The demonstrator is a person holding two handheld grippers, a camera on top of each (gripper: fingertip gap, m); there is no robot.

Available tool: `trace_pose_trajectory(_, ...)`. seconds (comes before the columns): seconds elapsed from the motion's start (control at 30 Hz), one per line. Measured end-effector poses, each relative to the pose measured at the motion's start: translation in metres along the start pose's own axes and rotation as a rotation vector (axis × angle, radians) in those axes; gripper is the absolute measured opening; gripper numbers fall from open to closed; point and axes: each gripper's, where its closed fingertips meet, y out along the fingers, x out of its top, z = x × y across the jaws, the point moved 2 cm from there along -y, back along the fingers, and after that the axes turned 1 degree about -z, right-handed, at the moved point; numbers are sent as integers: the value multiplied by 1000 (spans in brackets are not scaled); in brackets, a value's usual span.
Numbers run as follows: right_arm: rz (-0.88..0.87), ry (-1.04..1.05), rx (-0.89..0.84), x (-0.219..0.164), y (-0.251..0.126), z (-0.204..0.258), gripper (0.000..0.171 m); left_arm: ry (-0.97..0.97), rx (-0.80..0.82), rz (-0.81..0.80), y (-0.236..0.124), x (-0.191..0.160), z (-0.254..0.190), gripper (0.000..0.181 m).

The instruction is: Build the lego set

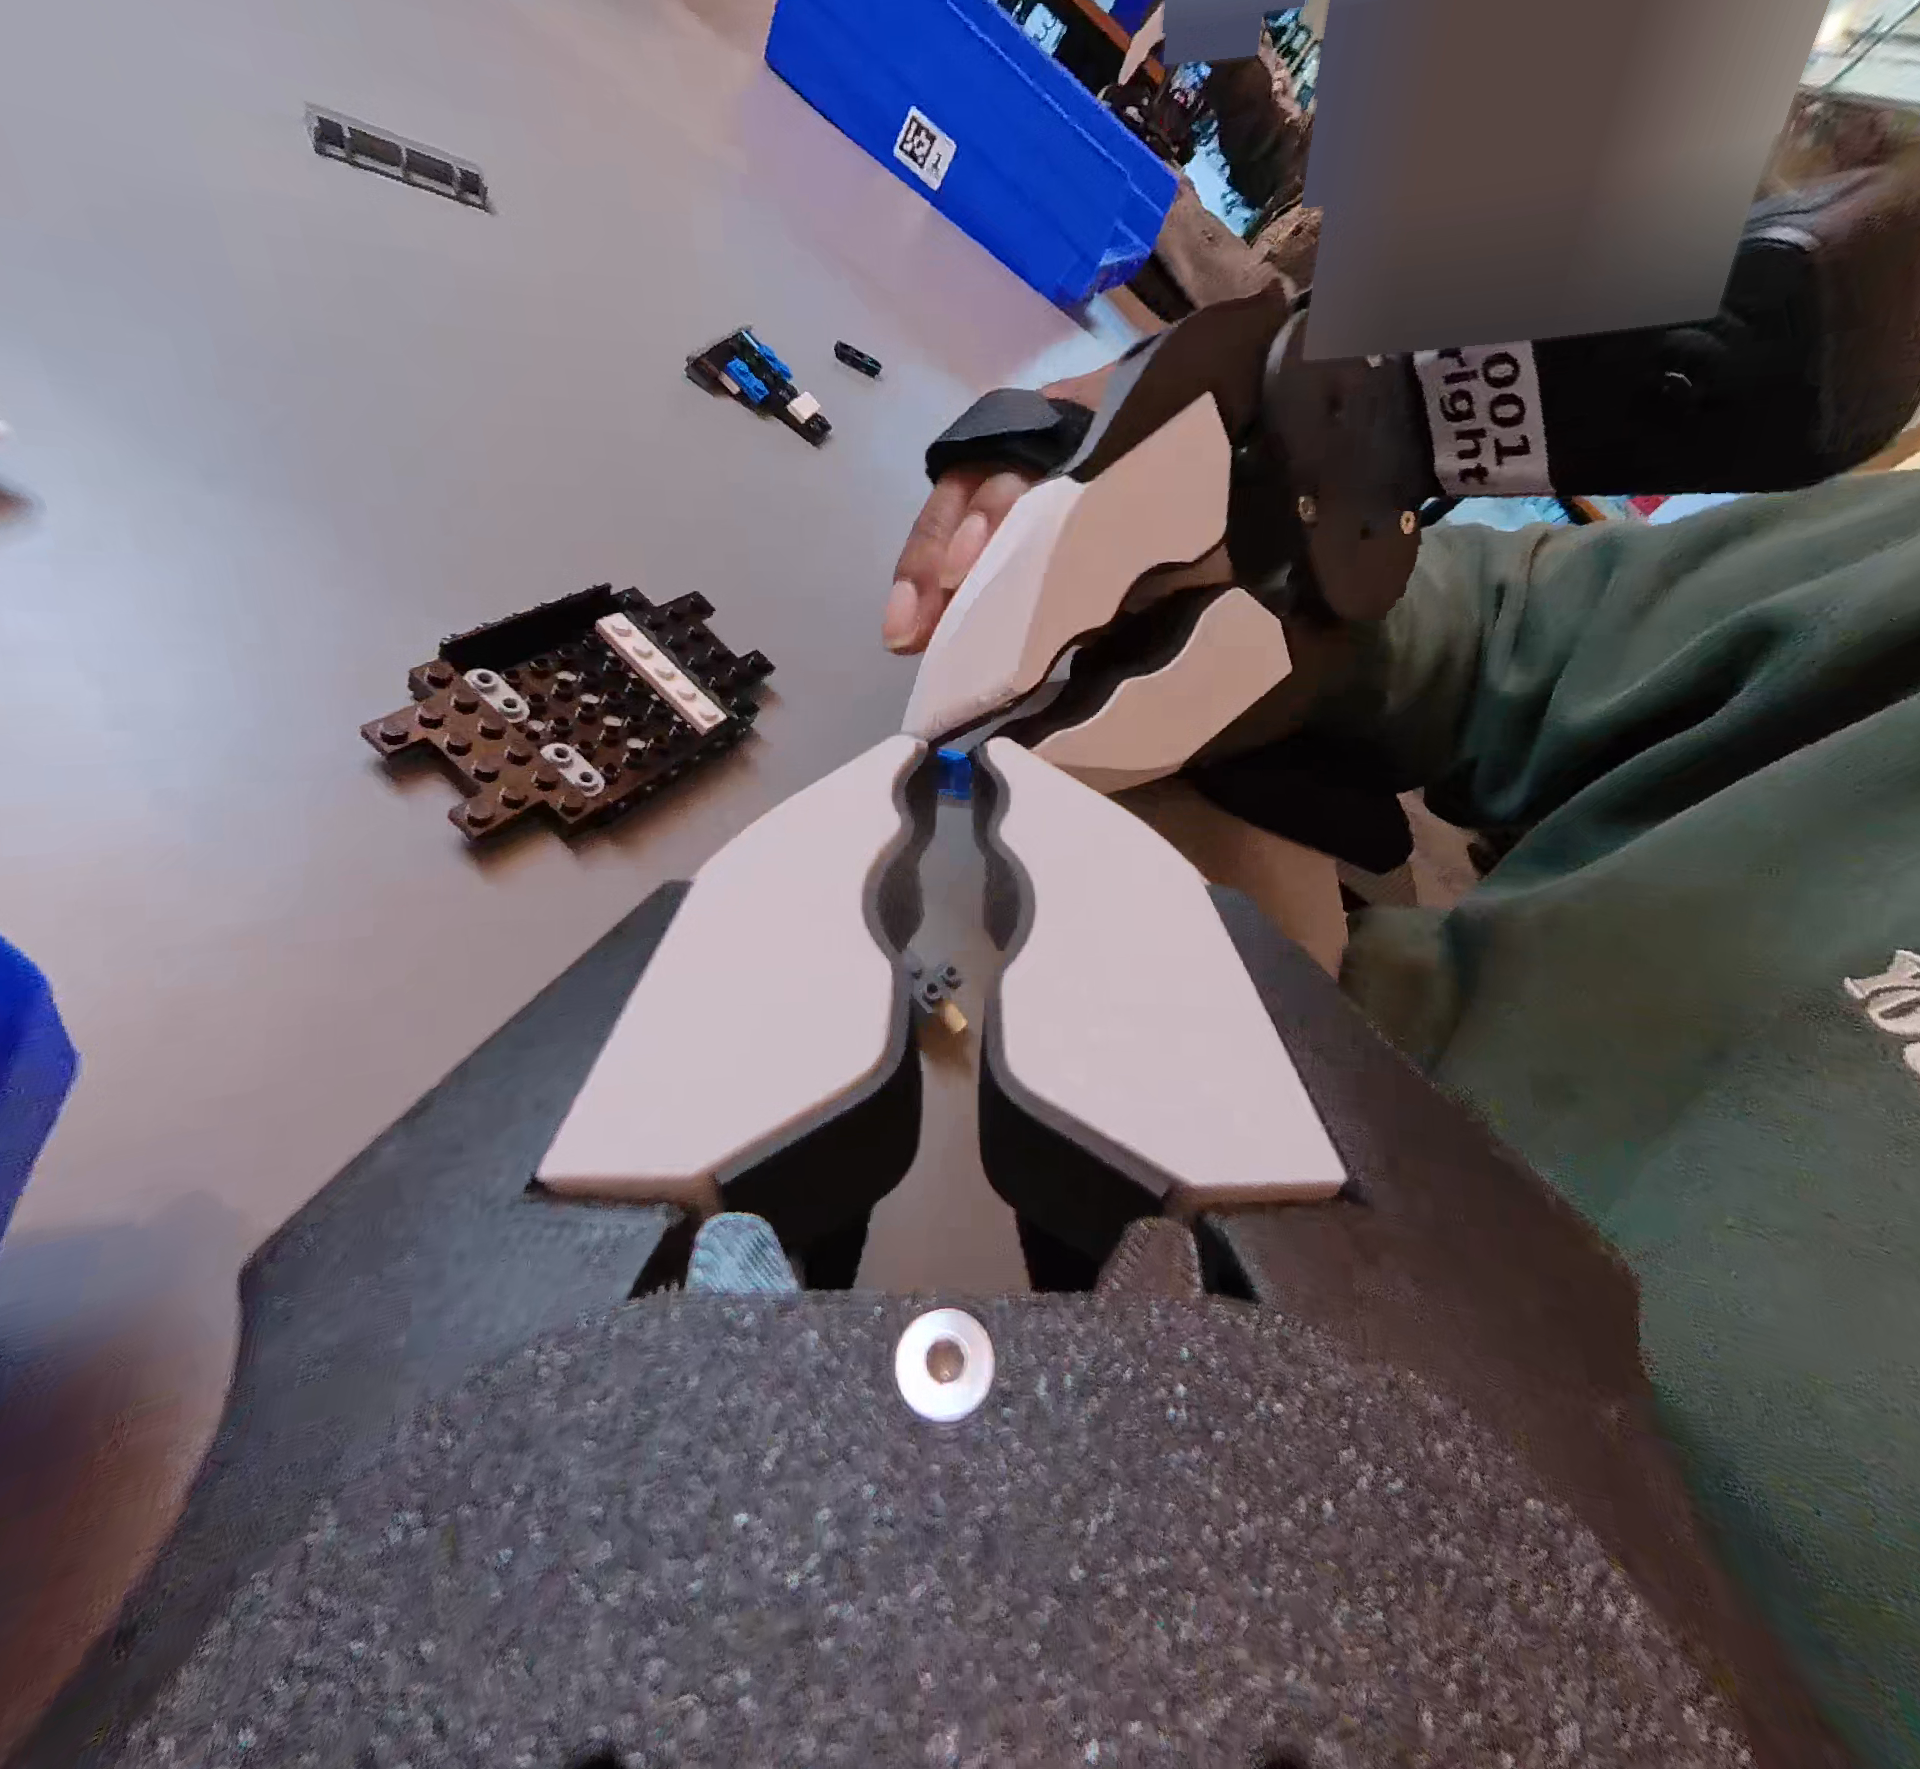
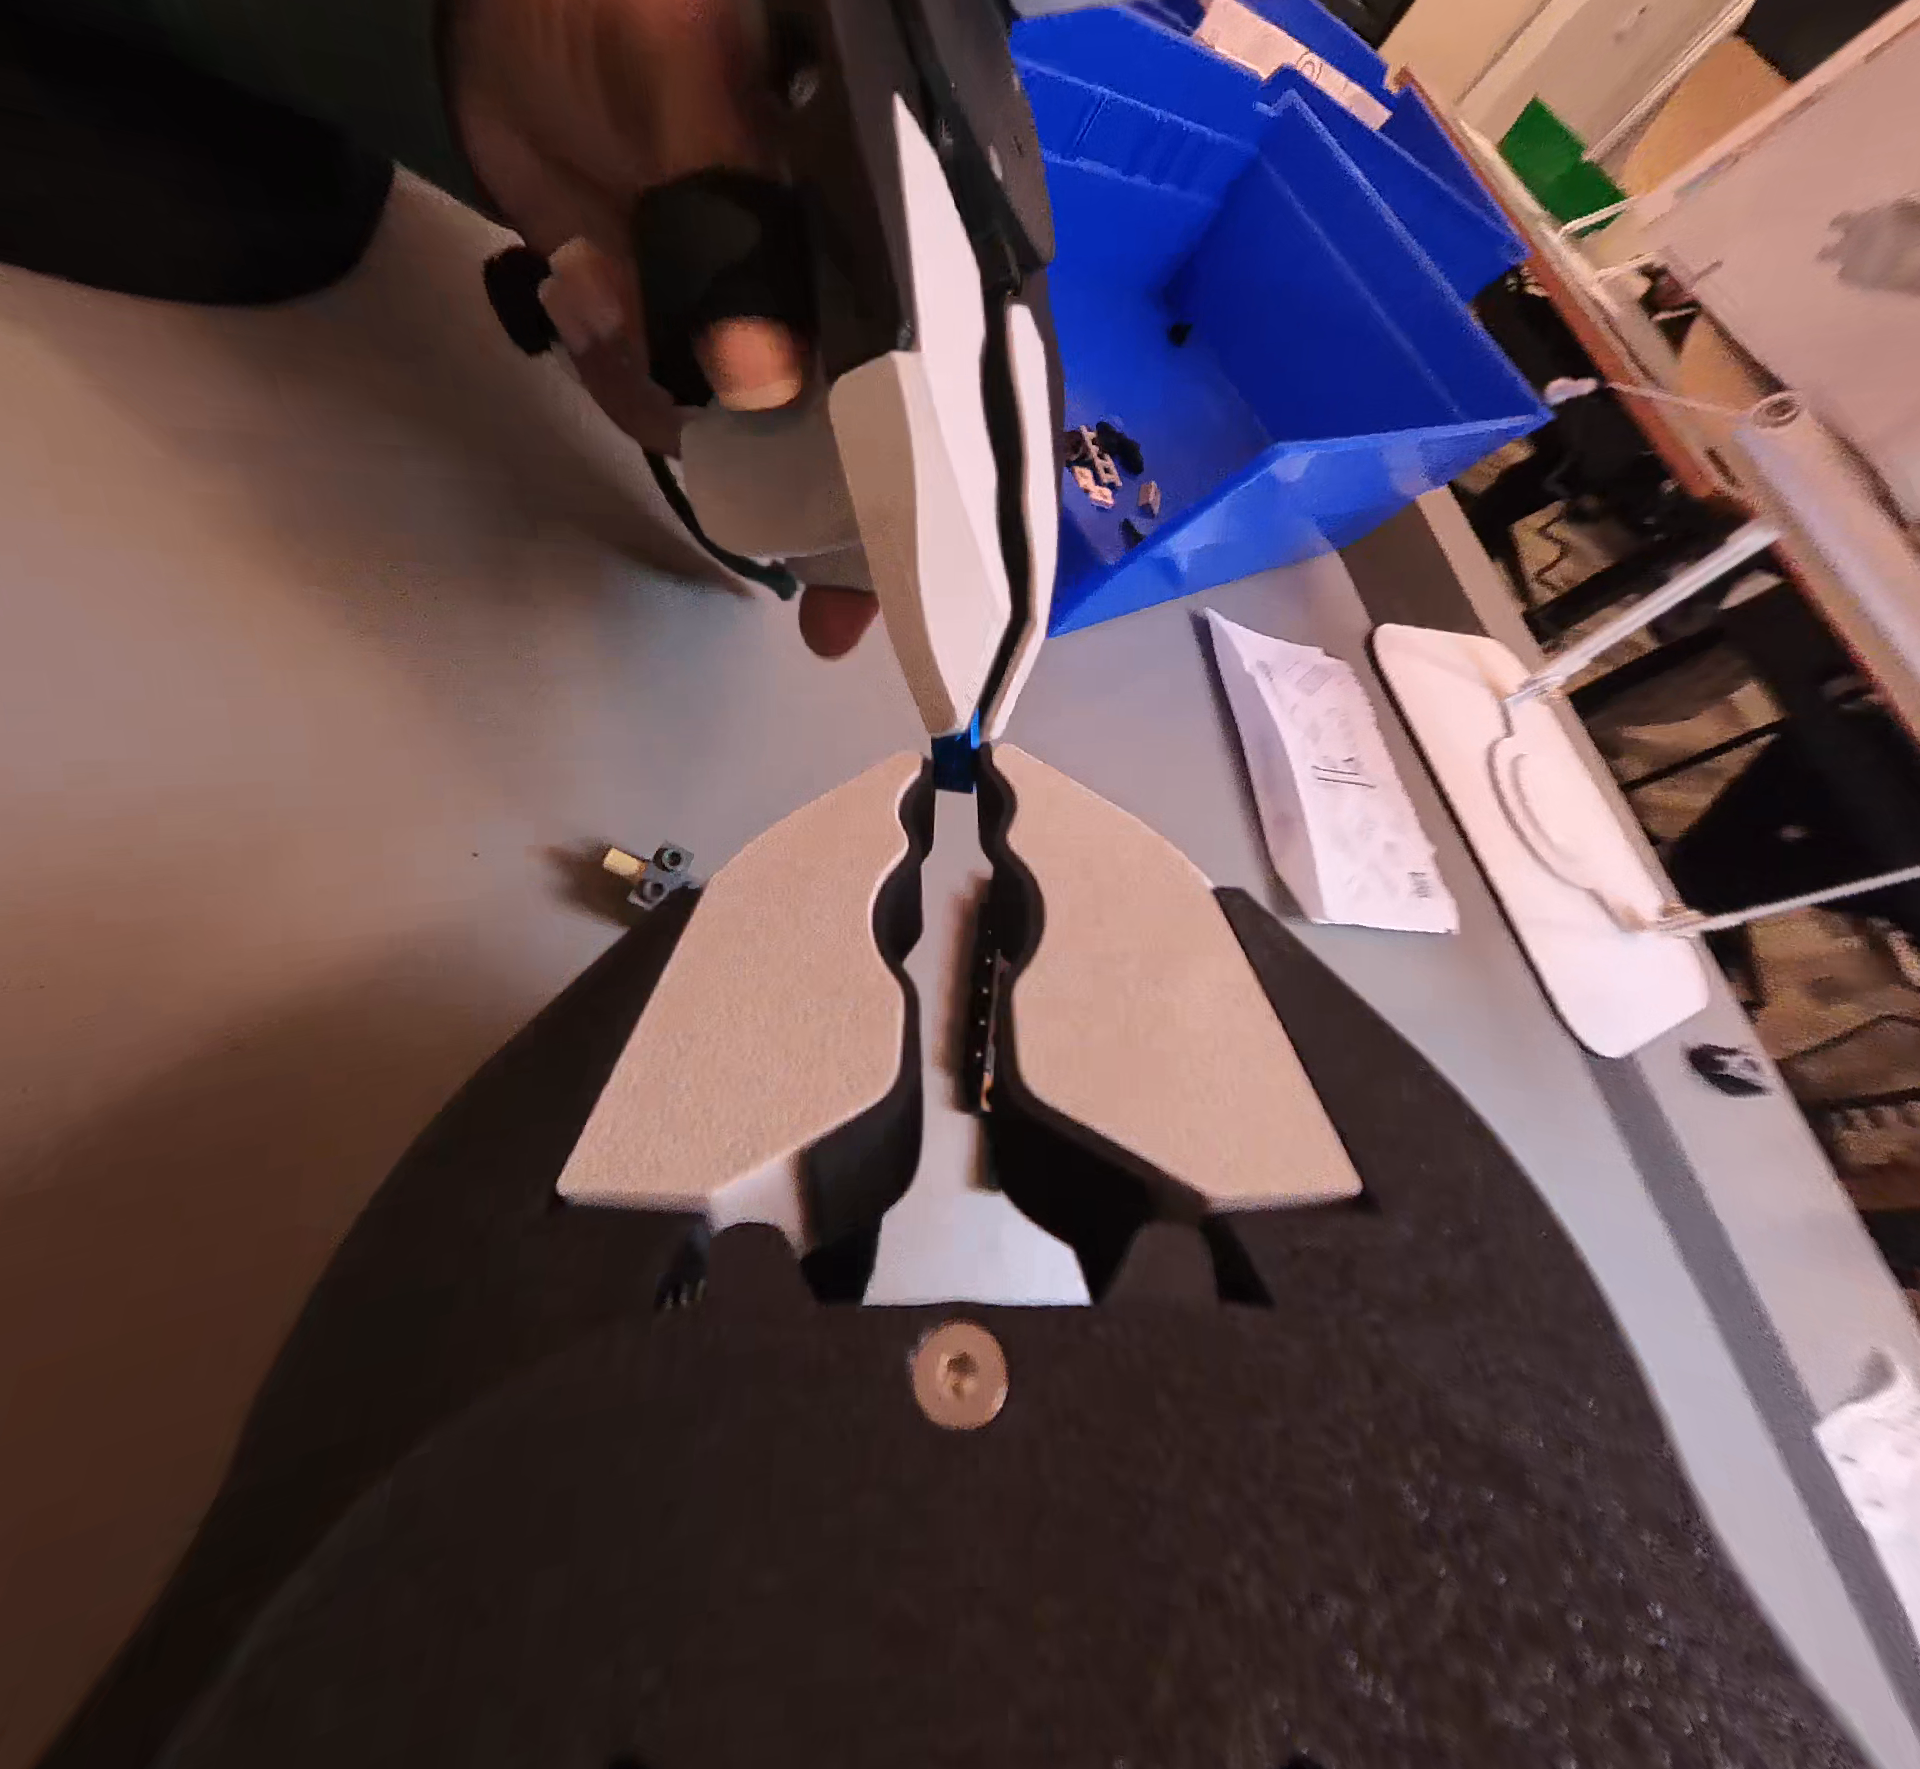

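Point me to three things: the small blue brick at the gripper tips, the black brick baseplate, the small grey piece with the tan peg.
blue brick [image 1: 951,772], left wrist view, its top face between the tips.
black brick baseplate [image 1: 566,717], left wrist view, studded centre.
grey piece with tan peg [image 2: 662,870], right wrist view, grey body.

The table [image 1: 312,472] looks smooth and matt. The blue bin [image 1: 935,88] is shiny plastic. The black brick plate [image 1: 561,722] is bumpy plastic. The green sleeve [image 1: 1621,680] is soft cloth. The paper sheet [image 2: 1330,784] looks thin.

Two hand-held grippers [image 1: 951,753] [image 2: 956,763], two blue bins [image 1: 935,88] [image 2: 1299,285], one black brick base [image 1: 571,711].
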Motion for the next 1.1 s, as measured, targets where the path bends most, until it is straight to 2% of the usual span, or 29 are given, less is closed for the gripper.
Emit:
trace_pose_trajectory(0.07, -21, -9, -49, 4, -2, -6, 7, 71, 56, 8, -5, 4, 0, 5)
trace_pose_trajectory(0.13, -6, -5, -95, 3, -7, -18, 14, 182, 213, -27, -22, 22, 9, 4)
trace_pose_trajectory(0.17, 12, 5, -125, 0, -10, -26, 18, 256, 369, -48, -39, 34, 21, 4)
trace_pose_trajectory(0.23, 61, 45, -182, -11, -19, -45, 19, 436, 787, -61, -88, 59, 53, 4)
trace_pose_trajectory(0.27, 95, 74, -225, -19, -25, -57, 20, 473, 943, -36, -108, 63, 65, 4)
trace_pose_trajectory(0.3, 115, 107, -265, -26, -31, -69, 20, 432, 1012, 24, -119, 59, 76, 4)
trace_pose_trajectory(0.37, 130, 200, -333, -39, -44, -91, 20, 277, 1008, 129, -120, 40, 95, 40)
trace_pose_trajectory(0.43, 121, 289, -374, -47, -54, -105, 19, 248, 1005, 162, -119, 31, 103, 57)
trace_pose_trajectory(0.53, 138, 357, -421, -60, -65, -117, 18, 294, 988, 200, -113, 27, 103, 68)
trace_pose_trajectory(0.63, 176, 372, -495, -70, -79, -131, 17, 365, 943, 199, -103, 29, 95, 70)
trace_pose_trajectory(0.7, 206, 401, -558, -78, -94, -146, 17, 451, 893, 152, -93, 35, 84, 56)
trace_pose_trajectory(0.73, 230, 423, -592, -84, -104, -154, 17, 496, 868, 110, -88, 39, 76, 41)
trace_pose_trajectory(0.77, 257, 447, -622, -92, -115, -161, 17, 545, 835, 70, -84, 43, 66, 15)
trace_pose_trajectory(0.8, 279, 477, -646, -100, -125, -168, 18, 593, 785, 33, -78, 46, 55, 0)
trace_pose_trajectory(0.9, 349, 598, -600, -126, -144, -170, 23, 634, 701, -21, -65, 50, 37, 0)
trace_pose_trajectory(1.1, 559, 744, -241, -165, -135, -119, 46, 658, 645, -54, -45, 39, 35, 0)
